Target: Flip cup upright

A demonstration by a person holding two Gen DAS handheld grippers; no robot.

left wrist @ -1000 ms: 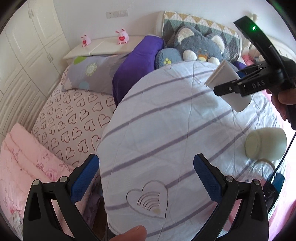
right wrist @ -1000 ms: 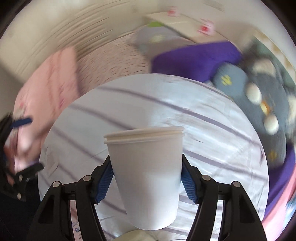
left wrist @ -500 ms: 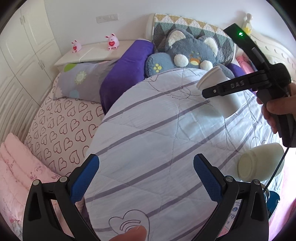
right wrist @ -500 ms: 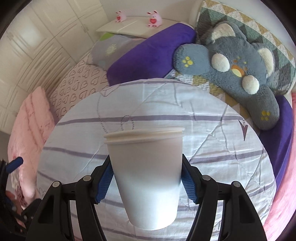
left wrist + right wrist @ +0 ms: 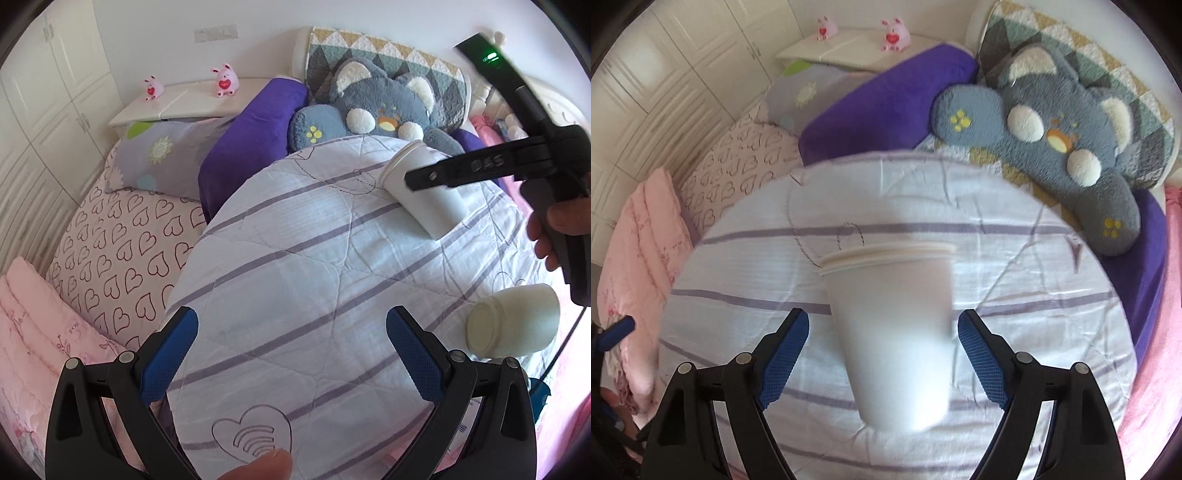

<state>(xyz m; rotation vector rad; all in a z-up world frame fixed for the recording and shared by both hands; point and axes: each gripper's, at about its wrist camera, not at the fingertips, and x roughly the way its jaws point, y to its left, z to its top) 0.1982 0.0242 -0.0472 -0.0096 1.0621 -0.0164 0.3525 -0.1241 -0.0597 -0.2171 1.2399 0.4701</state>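
Paper cup on striped quilt, rim up, right tongs parted around it.

Left wrist view: left gripper (image 5: 291, 341) wide open, empty, above the quilt (image 5: 295, 280); cup (image 5: 424, 192) far side of quilt, between the right gripper (image 5: 428, 177) fingers; cream jar (image 5: 513, 321) on its side at quilt's right edge.
Right wrist view: right gripper (image 5: 882, 354) blue pads (image 5: 783, 354) clear of cup (image 5: 890, 332), no contact visible. Risk: soft quilt (image 5: 738, 266) may tip the cup.

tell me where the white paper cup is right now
In the right wrist view the white paper cup sits rim up between the open jaws of the right gripper, over the striped quilt.
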